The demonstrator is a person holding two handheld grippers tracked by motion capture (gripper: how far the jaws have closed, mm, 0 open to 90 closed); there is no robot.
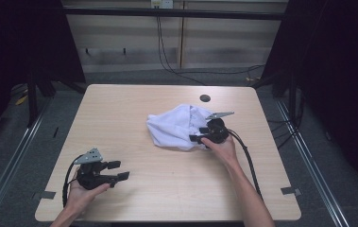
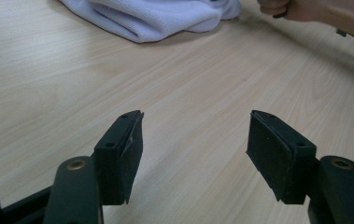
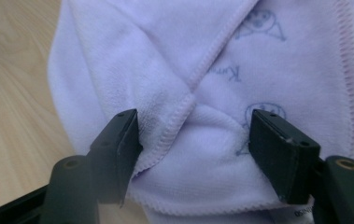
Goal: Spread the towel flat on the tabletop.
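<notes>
Cloths: one, a white cloth (image 1: pixel 176 126) crumpled on the table (image 1: pixel 134 118), right of its middle.
Grippers: two, the left gripper (image 1: pixel 118 170) near the table's front left, the right gripper (image 1: pixel 196 134) at the cloth's right edge.
Hands: two, one per gripper.
Holes: one dark round hole (image 1: pixel 205 98) in the table, behind the cloth.
Tables: one.

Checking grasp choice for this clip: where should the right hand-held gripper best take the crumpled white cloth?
Probably the stitched hem fold of the white cloth, approached from the cloth's right side, where the right hand-held gripper sits with open jaws straddling it. The raised ridge there offers something to pinch.
</notes>
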